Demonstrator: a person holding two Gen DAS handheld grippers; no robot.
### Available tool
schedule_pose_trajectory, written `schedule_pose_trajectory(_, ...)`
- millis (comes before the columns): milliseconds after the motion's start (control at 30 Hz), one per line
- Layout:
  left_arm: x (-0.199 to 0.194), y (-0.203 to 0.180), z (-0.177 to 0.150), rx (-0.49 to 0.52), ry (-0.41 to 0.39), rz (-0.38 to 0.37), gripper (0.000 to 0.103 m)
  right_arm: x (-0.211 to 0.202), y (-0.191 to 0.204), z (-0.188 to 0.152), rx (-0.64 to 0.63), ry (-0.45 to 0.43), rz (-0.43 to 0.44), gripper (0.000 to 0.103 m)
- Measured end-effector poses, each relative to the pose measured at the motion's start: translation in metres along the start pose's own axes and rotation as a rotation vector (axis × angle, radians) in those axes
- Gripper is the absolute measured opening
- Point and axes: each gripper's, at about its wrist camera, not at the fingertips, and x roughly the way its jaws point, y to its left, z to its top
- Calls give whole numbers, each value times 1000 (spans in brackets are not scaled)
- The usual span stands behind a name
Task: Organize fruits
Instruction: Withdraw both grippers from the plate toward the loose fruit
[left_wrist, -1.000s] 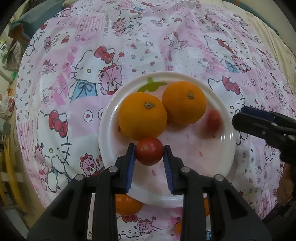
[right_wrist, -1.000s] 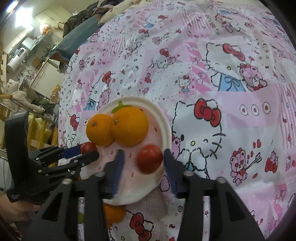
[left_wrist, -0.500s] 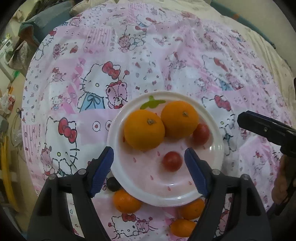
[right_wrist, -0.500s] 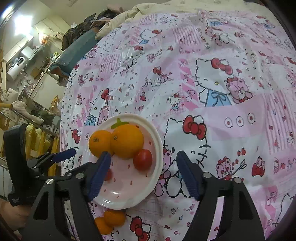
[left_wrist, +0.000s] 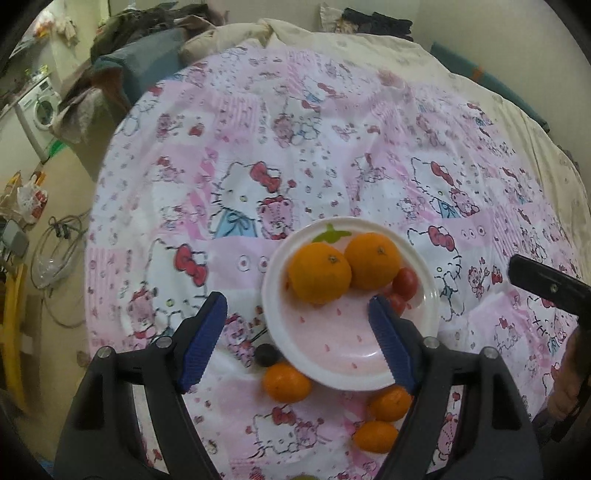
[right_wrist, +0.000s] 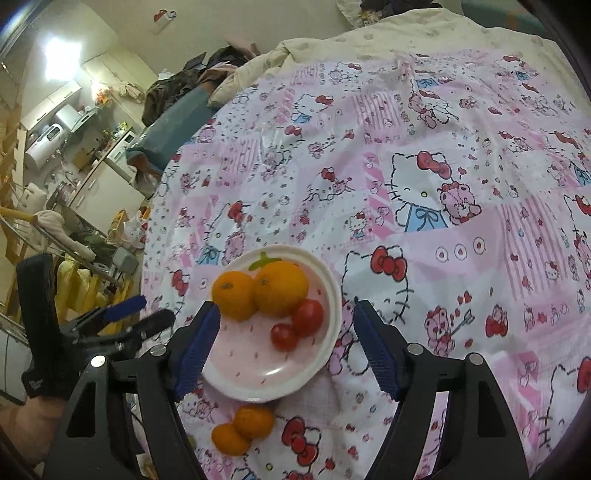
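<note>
A white plate (left_wrist: 332, 354) (right_wrist: 243, 380) on the pink Hello Kitty cloth holds two oranges (left_wrist: 319, 276) (right_wrist: 280, 284) and two red tomatoes (left_wrist: 405, 282) (right_wrist: 307, 317), the smaller one (right_wrist: 283, 336) beside the larger. My left gripper (left_wrist: 297, 332) is open and empty, raised above the plate's near side. My right gripper (right_wrist: 286, 345) is open and empty above the plate. Three small oranges (left_wrist: 287, 382) (right_wrist: 255, 421) and a dark round fruit (left_wrist: 266, 355) lie on the cloth by the plate's near rim.
The right gripper's body (left_wrist: 546, 288) shows at the right edge of the left wrist view; the left gripper (right_wrist: 118, 321) shows at the left of the right wrist view. The round table's edge drops to a cluttered floor on the left. Bedding lies behind.
Both grippers opened, let go of their tomatoes onto the plate and pulled up and back. The left one's tomato rolled right, next to the other tomato.
</note>
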Motion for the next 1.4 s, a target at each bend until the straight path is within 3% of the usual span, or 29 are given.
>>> schedule_pose_trajectory(467, -24, 41, -35, -133, 32, 13, 76, -27, 6, -44, 50, 5, 21, 77)
schedule_pose_trajectory(900, -19, 48, -50, -121, 69, 37, 76, -31, -4, -71, 108, 31, 1, 77)
schedule_pose_trajectory(1200, 11, 61, -65, -158, 227, 33, 76, -34, -12, -69, 148, 26, 5, 77)
schedule_pose_trajectory(1400, 35, 39, -70, -96, 302, -12, 76, -31, -10, -67, 155, 27, 34, 77)
